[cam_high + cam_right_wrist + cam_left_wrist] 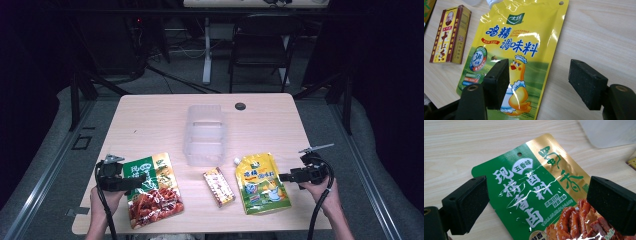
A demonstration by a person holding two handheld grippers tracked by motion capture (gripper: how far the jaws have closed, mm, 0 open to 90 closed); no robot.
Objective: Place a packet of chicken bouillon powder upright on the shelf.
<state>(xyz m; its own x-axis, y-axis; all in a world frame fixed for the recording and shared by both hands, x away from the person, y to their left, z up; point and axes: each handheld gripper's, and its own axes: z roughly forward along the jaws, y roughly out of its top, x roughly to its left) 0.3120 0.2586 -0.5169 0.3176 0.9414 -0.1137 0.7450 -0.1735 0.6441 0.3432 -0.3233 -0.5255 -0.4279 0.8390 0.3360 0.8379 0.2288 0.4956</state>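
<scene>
Both sets of jaws stand open, the right gripper (541,85) over the yellow pouch (519,50), a soft, glossy, likely slippery bag best pinched at its flat sealed edge.

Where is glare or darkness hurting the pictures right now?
High view: room behind the table is nearly black, the tabletop evenly lit, the clear container faint. Left gripper view: white glare streaks cross the green pouch, print legible. Right gripper view: soft sheen on the yellow pouch; near jaws slightly soft.
</scene>
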